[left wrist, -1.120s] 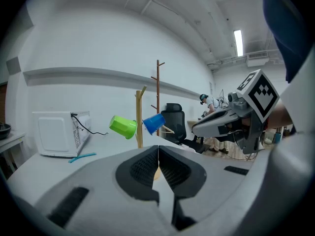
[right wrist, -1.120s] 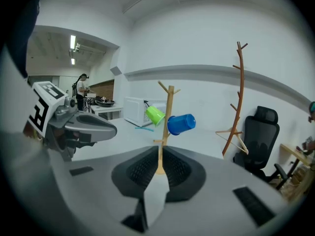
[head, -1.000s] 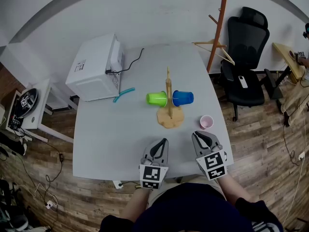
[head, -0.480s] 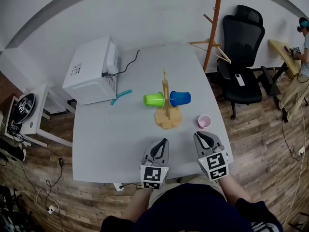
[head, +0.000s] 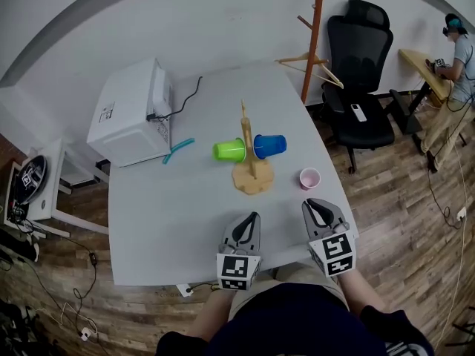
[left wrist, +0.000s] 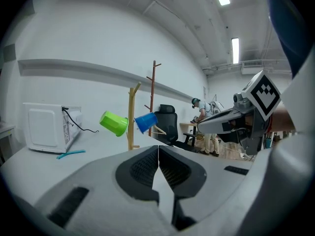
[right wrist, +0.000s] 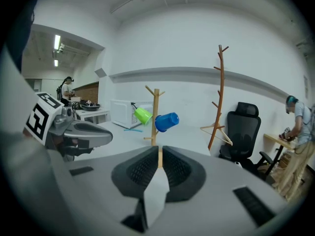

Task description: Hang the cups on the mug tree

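Meanwhile, two cups already hang on the wooden mug tree (head: 251, 154) at the middle of the white table (head: 163, 213): a green cup (head: 229, 150) on its left side and a blue cup (head: 269, 145) on its right, both tipped on their sides with their open ends toward the trunk. A third, pink cup (head: 309, 178) stands on the table to the right of the tree's base and nearer the person, close to the table's right edge.

Both tools wait at the near edge. The left gripper (head: 251, 218) has its jaws pressed together on nothing. The right gripper (head: 316, 205) shows only a thin slit between its jaws, also empty, and sits just on the near side of the pink cup.

The pink cup looks like the last one to hang, and the right gripper is the closer tool. The danger lies in the approach: jaws this narrow would shove the light cup instead of straddling it, tipping it or sliding it off the right edge. A careless pass at the tree could also jolt the trunk and shake the blue cup loose.
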The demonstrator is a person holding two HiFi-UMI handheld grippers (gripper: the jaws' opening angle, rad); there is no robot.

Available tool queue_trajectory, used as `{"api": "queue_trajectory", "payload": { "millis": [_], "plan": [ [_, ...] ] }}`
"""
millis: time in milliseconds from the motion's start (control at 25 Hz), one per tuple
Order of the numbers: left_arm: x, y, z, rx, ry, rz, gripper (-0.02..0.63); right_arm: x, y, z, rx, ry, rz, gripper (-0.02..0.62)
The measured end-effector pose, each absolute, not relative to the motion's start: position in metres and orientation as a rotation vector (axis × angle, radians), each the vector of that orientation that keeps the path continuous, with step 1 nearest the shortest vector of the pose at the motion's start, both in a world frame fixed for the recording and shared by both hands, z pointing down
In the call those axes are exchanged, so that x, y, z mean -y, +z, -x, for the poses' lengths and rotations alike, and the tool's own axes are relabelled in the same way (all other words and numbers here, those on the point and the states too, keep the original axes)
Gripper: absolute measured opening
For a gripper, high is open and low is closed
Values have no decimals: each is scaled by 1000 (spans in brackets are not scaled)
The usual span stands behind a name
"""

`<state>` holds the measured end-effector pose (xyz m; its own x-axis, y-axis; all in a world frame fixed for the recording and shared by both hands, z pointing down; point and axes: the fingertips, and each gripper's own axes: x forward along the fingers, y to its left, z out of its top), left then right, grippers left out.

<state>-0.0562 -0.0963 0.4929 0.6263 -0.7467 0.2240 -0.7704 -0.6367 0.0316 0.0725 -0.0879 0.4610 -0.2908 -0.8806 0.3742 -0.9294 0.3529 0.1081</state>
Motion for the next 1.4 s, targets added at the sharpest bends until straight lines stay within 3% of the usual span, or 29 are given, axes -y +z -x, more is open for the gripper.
{"api": "queue_trajectory", "payload": {
  "millis": [600,680,800,1400],
  "plan": [
    [72,510,65,1218,348,-2711,20,80,512,-120,2156,314,-1794,53],
    [71,510,69,1229,344,-2704,20,87,525,-125,2153,336,-1788,161],
    [71,511,73,1247,335,-2697,20,101,542,-130,2151,365,-1779,221],
    [80,516,95,1389,354,-2607,20,165,620,-157,2080,505,-1671,298]
  ]
}}
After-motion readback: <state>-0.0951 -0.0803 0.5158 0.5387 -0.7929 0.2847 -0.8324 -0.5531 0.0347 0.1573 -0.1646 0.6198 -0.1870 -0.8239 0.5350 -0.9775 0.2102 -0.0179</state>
